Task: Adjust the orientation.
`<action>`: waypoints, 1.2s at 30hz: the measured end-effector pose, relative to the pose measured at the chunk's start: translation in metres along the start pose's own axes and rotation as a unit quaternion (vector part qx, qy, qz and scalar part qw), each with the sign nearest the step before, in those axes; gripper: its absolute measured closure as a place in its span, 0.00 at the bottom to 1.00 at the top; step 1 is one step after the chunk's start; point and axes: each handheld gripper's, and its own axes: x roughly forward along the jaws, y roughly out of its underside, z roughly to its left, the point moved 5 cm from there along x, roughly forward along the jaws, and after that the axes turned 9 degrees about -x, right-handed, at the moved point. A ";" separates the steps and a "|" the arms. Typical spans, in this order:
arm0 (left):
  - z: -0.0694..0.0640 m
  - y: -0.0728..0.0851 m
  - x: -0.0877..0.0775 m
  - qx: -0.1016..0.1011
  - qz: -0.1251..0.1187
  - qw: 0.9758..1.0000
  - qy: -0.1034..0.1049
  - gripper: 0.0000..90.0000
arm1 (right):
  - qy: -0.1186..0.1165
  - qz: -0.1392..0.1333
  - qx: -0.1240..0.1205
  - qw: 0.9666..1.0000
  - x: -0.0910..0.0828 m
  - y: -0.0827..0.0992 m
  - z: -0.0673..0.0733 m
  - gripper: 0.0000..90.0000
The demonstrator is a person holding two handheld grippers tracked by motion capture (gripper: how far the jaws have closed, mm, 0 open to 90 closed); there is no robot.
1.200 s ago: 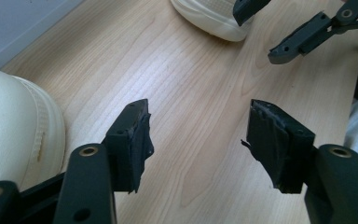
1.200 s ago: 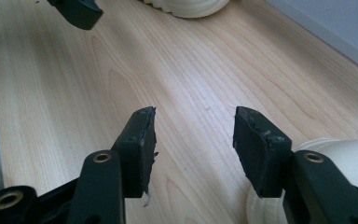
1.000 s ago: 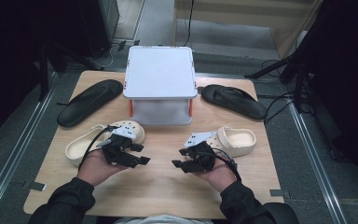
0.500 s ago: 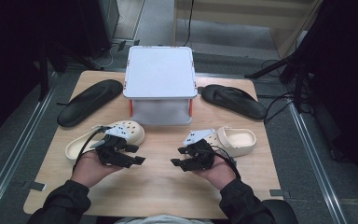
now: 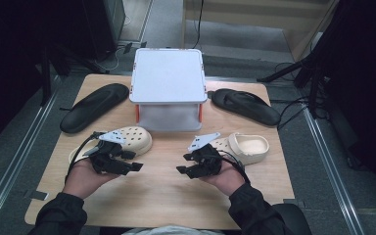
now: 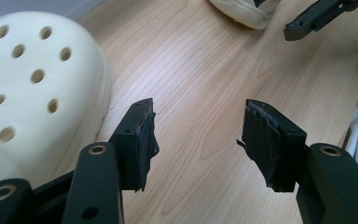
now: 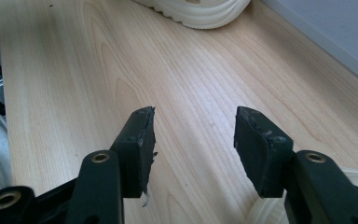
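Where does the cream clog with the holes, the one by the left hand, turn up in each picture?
High view: the holed clog lies left of centre, beside the left tool.
Left gripper view: holed clog at the left edge.
Right gripper view: I cannot tell which clog is which there.
Shared landmark: the wooden table.

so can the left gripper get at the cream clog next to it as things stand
Probably yes: the left gripper has open, empty jaws, and the cream clog lies right beside it on bare table with nothing between them.
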 end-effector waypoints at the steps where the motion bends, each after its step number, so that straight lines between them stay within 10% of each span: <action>1: 0.001 0.000 -0.002 -0.002 -0.002 1.000 -0.001 0.49 | -0.005 0.000 0.003 1.000 0.001 -0.001 0.000 0.53; 28: 0.037 0.017 -0.057 -0.043 -0.029 0.998 -0.041 0.48 | -0.009 0.010 0.001 1.000 0.004 0.000 0.001 0.53; 36: 0.060 0.025 -0.049 -0.069 -0.021 0.996 -0.059 0.51 | -0.008 0.009 0.001 1.000 0.004 0.000 -0.001 0.53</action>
